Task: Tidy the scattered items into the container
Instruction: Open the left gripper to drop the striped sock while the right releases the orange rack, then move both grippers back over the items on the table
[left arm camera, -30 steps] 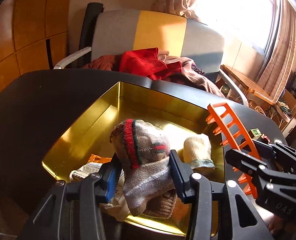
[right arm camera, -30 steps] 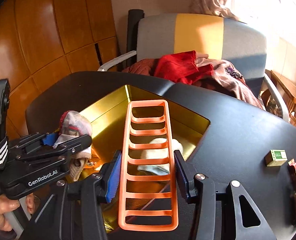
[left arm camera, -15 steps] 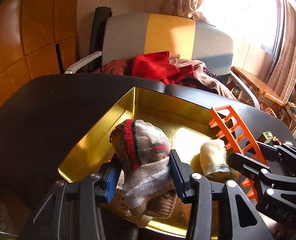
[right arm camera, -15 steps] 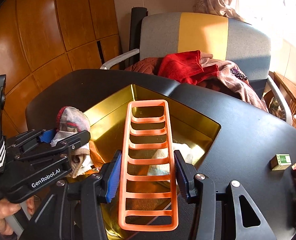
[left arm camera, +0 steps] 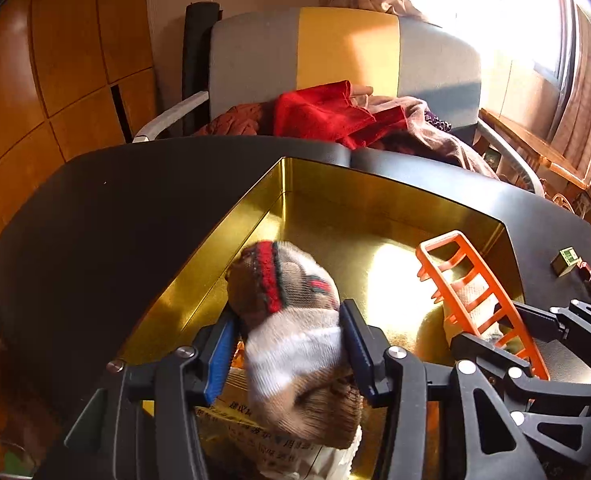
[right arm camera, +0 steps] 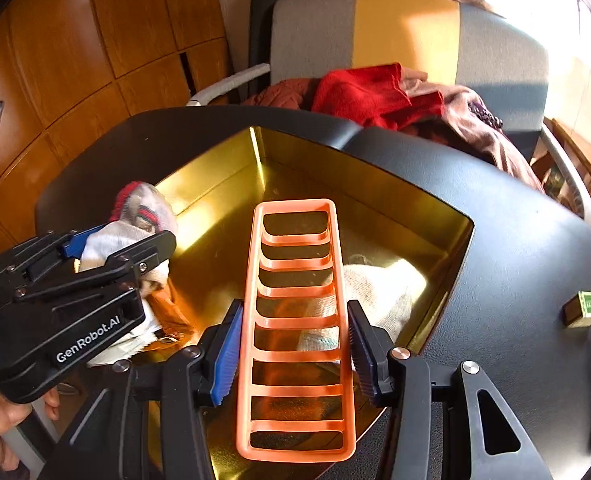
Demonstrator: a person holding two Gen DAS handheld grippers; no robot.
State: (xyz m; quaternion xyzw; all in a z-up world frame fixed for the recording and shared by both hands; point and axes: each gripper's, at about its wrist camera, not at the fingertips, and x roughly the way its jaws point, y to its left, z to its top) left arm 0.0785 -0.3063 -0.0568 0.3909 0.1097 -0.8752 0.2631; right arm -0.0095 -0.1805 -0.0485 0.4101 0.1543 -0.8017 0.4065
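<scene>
A gold tin (left arm camera: pixel 231 240) lies open on the black table (right arm camera: pixel 515 280). My left gripper (left arm camera: pixel 287 352) hangs over the tin's near left corner. Its jaws are opening, and the pads still touch a rolled brown, red and white sock bundle (left arm camera: pixel 287 304) between them. That bundle (right arm camera: pixel 143 208) also shows at the left of the right wrist view. My right gripper (right arm camera: pixel 295 352) is shut on the sides of an orange slotted rack (right arm camera: pixel 295 280), which tilts down over the tin's near right part. Under the rack, a white sock (right arm camera: pixel 383 292) lies in the tin.
A printed packet (left arm camera: pixel 247 412) and an orange wrapper (right arm camera: pixel 171 312) lie in the tin's near left. A small green box (right arm camera: pixel 585 308) sits on the table at the right. Behind the table stands a grey and yellow chair (right arm camera: pixel 495 40) piled with red and pink clothes (right arm camera: pixel 375 92).
Both grippers have moved forward and down over the tin, which now looms larger. The rack's far end has dipped below the tin's rim. The sock bundle stays between the left pads.
</scene>
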